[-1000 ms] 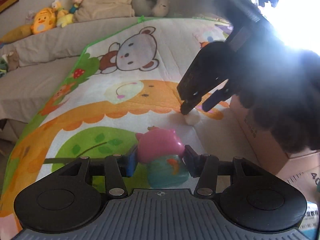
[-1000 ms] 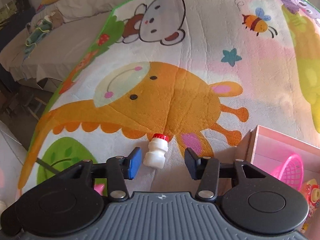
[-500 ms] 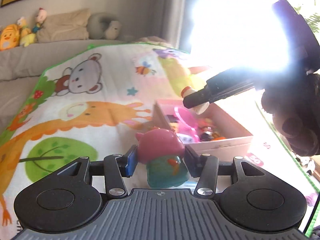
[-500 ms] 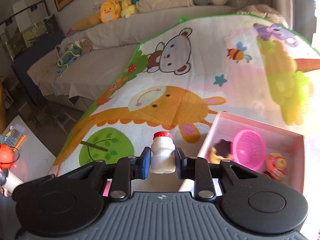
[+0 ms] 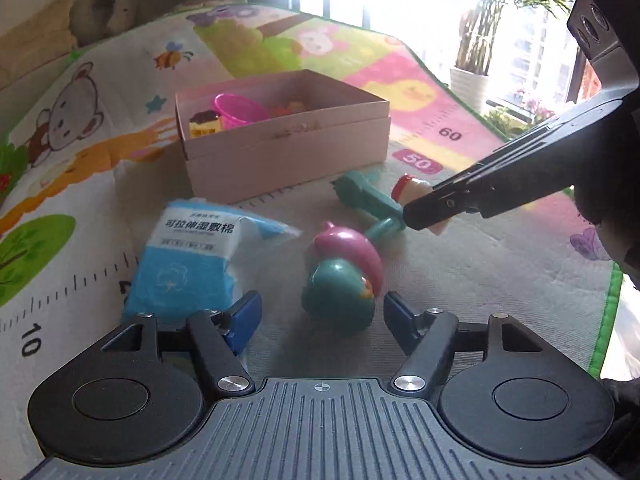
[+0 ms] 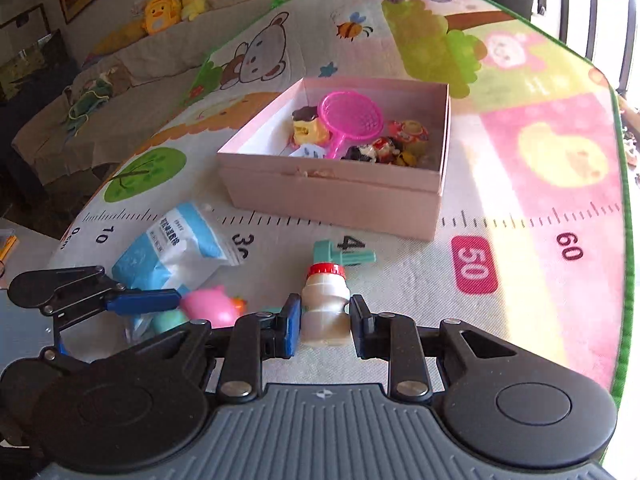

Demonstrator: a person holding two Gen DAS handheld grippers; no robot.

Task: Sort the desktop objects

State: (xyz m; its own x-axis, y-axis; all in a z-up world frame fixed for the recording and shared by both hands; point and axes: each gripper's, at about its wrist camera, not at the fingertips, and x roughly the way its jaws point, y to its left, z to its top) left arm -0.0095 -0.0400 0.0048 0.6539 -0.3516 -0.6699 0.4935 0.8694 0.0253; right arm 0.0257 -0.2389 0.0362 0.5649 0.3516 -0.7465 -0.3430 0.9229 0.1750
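Observation:
My left gripper (image 5: 320, 316) is opening just above the play mat. A pink-and-teal toy (image 5: 344, 272) lies tilted between its fingers, and a gap shows on each side, so no pad touches it. My right gripper (image 6: 324, 320) is shut on a small white bottle with a red cap (image 6: 325, 300), held upright a little above the mat. In the left wrist view this right gripper (image 5: 428, 208) reaches in from the right with the bottle (image 5: 416, 188). The pink box (image 6: 332, 196) with several toys inside stands just beyond both grippers.
A blue-and-white soft pack (image 5: 192, 256) lies left of the toy, close to my left finger. A teal plastic piece (image 5: 364, 196) rests on the mat between the box (image 5: 288, 148) and the bottle. The mat's green edge (image 6: 624, 240) runs along the right.
Both grippers swung right, from the bear and giraffe pictures to the front of the pink box. The right one shut on the bottle and lifted it. The left one opened off the pink-and-teal toy.

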